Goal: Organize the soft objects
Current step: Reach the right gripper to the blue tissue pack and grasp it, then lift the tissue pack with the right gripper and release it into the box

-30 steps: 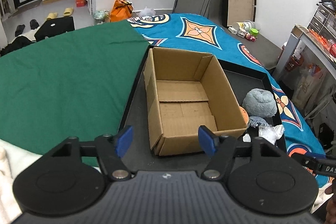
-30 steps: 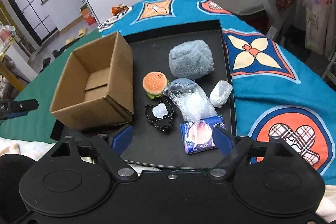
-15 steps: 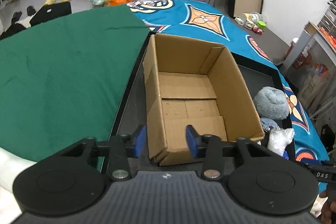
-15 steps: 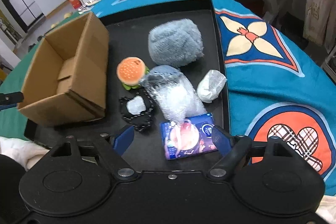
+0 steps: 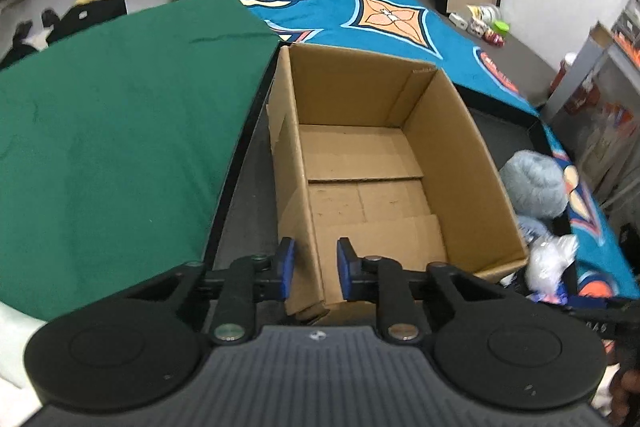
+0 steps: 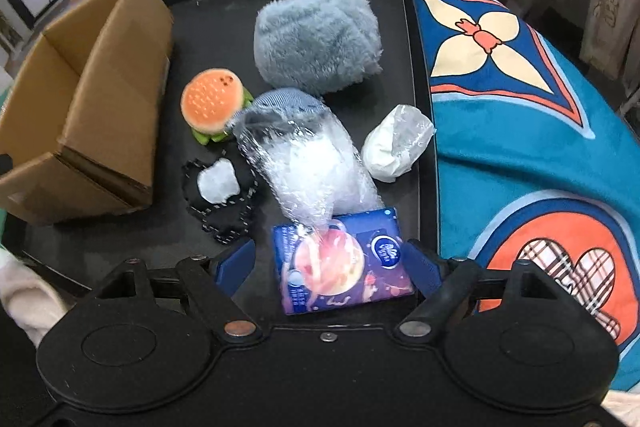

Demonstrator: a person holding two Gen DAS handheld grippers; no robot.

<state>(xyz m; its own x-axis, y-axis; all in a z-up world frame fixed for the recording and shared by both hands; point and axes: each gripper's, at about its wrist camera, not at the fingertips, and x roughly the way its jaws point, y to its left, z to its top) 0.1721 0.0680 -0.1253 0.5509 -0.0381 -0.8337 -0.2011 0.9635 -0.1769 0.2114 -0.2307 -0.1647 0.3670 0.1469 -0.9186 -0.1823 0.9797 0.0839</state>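
On a black tray (image 6: 416, 39), the right gripper (image 6: 328, 263) hangs with its jaws wide apart over a blue tissue pack (image 6: 344, 261), which lies directly between its blue fingers (image 6: 236, 261), long side running across them. Beyond lie a clear bagged bundle (image 6: 312, 163), a burger plush (image 6: 212, 103) and a grey fluffy plush (image 6: 316, 39). The left gripper (image 5: 314, 269) has its jaws nearly together, straddling the near corner wall of the cardboard box (image 5: 448, 155), which holds nothing.

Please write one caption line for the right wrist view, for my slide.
Open right gripper poised around a tissue pack on the black tray, beside soft toys and a cardboard box.
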